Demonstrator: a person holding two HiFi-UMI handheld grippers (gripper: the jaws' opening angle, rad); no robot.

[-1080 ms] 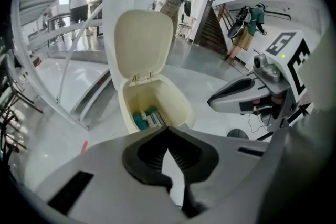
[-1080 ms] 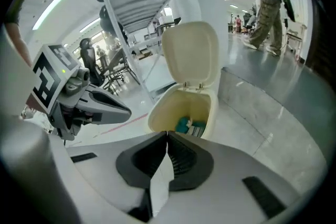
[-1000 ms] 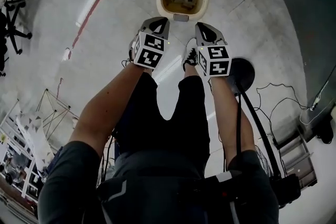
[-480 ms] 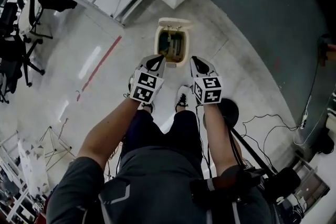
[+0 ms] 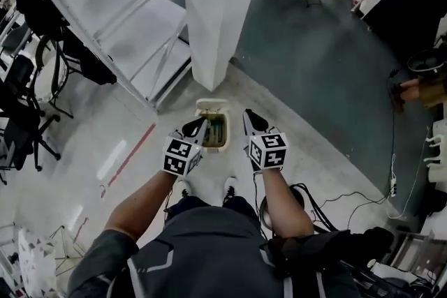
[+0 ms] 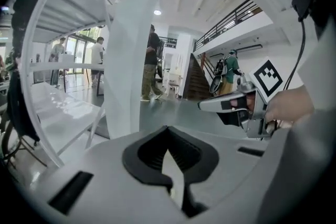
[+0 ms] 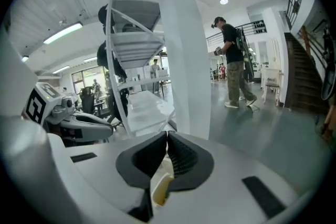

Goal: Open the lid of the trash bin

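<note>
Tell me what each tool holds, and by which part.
Nothing is held. The left tool and the right tool are both shut and empty, above the open bin.

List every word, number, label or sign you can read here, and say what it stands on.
Readable text: none.
Cubes on the left gripper and right gripper: black-and-white square markers, patterns only, no letters.
Inside the open trash bin: any print is too small to read.
</note>
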